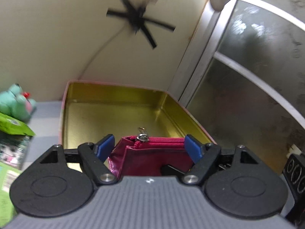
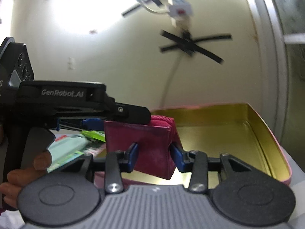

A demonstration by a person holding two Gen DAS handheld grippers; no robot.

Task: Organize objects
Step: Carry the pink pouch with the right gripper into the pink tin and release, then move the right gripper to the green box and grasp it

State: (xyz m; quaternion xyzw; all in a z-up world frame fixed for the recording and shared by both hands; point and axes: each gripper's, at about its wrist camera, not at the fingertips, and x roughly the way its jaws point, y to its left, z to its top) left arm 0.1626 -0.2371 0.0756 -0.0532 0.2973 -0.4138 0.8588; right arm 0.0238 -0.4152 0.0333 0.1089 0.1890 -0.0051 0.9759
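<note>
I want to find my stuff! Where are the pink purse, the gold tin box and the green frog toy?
pink purse (image 1: 152,158), left wrist view, on its shiny front.
gold tin box (image 1: 114,112), left wrist view, on its bare floor.
green frog toy (image 1: 16,103), left wrist view, on its body.

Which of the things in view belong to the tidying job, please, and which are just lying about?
In the job:
- shiny magenta zip pouch, held by the left gripper
- open gold-lined tin box
- right gripper, around the pouch

Lying about:
- mint green plush toy
- bright green packet
</note>
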